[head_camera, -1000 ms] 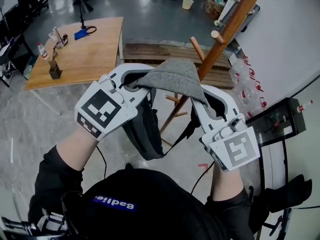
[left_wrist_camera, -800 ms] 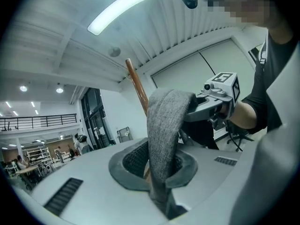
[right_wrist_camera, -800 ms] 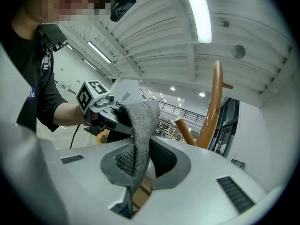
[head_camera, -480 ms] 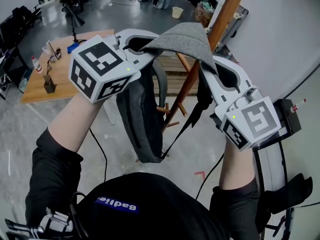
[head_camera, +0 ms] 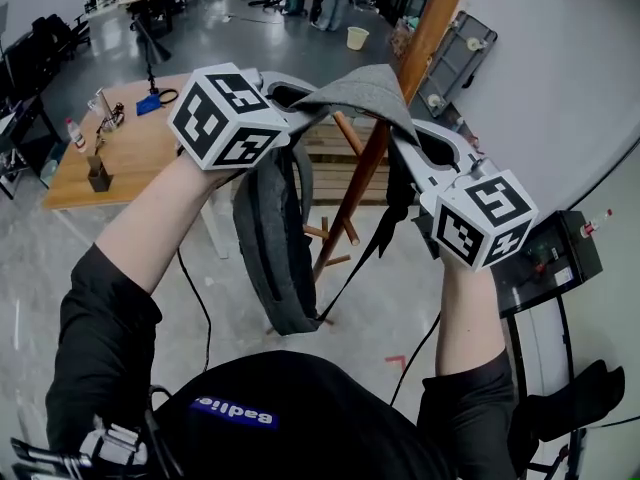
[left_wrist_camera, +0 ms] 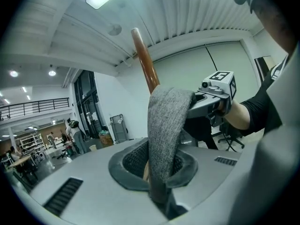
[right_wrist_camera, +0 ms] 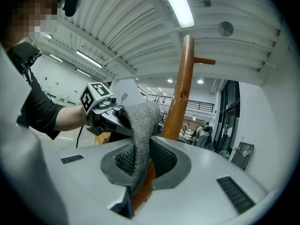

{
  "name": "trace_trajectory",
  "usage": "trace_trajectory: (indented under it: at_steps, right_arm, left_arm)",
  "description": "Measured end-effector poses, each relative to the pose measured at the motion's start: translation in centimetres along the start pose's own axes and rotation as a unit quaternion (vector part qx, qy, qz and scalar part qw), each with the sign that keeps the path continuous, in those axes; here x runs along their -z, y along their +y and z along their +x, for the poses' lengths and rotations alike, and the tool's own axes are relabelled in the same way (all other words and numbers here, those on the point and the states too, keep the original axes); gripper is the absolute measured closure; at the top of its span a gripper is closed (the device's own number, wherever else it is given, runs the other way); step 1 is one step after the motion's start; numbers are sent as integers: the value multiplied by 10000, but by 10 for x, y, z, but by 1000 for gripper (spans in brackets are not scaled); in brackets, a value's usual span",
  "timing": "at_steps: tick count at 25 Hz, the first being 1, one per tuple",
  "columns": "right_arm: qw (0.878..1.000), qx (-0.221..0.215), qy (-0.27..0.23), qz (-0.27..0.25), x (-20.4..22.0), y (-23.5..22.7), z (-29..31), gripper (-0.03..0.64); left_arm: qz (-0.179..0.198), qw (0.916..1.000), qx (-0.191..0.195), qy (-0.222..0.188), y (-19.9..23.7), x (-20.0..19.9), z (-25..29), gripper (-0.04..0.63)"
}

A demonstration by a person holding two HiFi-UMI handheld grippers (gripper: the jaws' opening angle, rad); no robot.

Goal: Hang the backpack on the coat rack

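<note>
A dark grey backpack [head_camera: 275,253] hangs below a grey fabric strap [head_camera: 365,93] that stretches between both grippers. My left gripper [head_camera: 298,100] is shut on the strap's left end [left_wrist_camera: 165,139]. My right gripper [head_camera: 412,138] is shut on the strap's right end [right_wrist_camera: 139,139]. The wooden coat rack pole [head_camera: 392,98] rises right behind the strap, and the same pole [right_wrist_camera: 182,90] shows a bare peg [right_wrist_camera: 205,60] near its top in the right gripper view. Lower pegs [head_camera: 347,133] stick out behind the pack. Both grippers are held high in front of the pole [left_wrist_camera: 144,60].
A wooden table [head_camera: 120,158] with a bottle, a small box and a blue tool stands at the left. A wooden pallet [head_camera: 340,148] lies behind the rack. A black equipment stand [head_camera: 545,258] and a white wall [head_camera: 570,88] are at the right. Cables trail on the grey floor.
Both grippers have risen with the strap and moved toward the pole. The backpack has lifted higher off the floor and now hangs close to the rack.
</note>
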State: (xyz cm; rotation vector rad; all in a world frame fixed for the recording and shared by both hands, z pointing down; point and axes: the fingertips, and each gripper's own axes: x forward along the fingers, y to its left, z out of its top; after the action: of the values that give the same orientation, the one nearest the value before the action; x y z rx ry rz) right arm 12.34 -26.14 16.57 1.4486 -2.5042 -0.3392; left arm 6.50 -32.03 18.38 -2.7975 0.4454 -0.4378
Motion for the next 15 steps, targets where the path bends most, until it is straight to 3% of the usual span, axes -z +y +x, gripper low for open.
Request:
trace_trajectory:
  at_steps: [15]
  right_arm:
    - [9988, -152, -100, 451, -1, -16, 5, 581]
  left_arm:
    - [-191, 9992, 258, 218, 3, -2, 15, 561]
